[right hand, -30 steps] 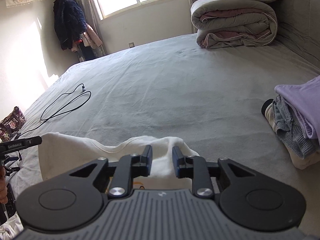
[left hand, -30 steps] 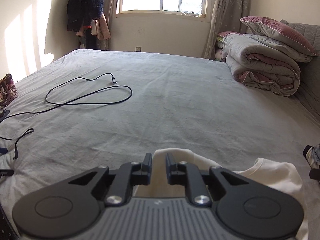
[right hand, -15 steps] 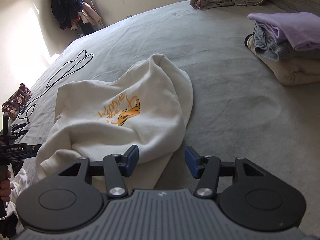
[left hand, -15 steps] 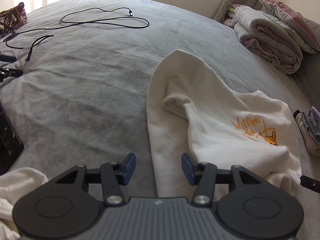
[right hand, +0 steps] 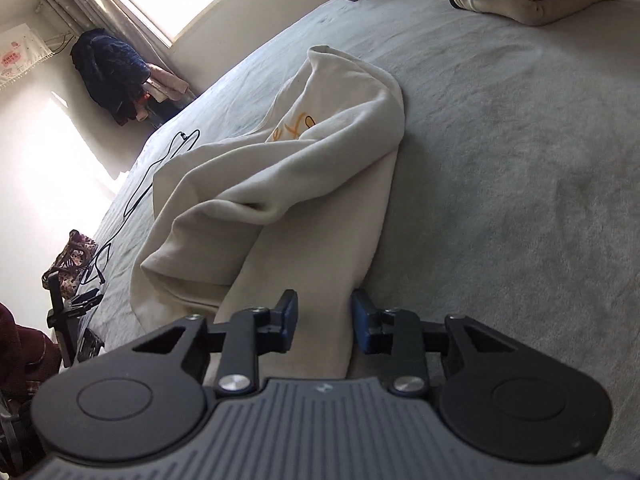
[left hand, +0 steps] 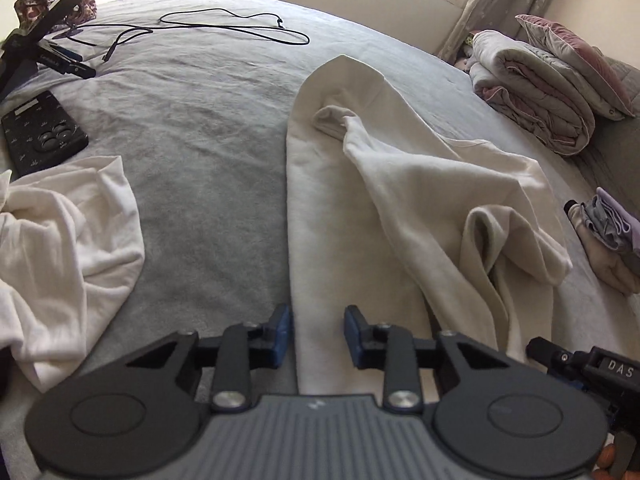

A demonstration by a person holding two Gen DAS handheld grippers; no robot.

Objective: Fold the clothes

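One cream sweatshirt [left hand: 400, 184] lay rumpled on the grey bed [left hand: 208, 168], running from 6 to 12 o'clock. Left gripper [left hand: 317, 334]: jaws narrow and closing, hem edge between them. Right gripper [right hand: 324, 322]: jaws narrow and closing over the other hem corner. One black cable [left hand: 224, 30] at 11 o'clock; one phone [left hand: 40, 132] at 9; one folded pile [left hand: 608, 240] at 3. Containers: one patterned bag [right hand: 70, 260], contents not visible.

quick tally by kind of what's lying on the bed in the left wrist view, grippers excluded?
Cream sweatshirt: 1
White garment: 1
Stack of folded clothes: 1
Folded quilt: 1
Pillow: 1
Phone: 1
Black cable: 1
Patterned bag: 1
Total: 8
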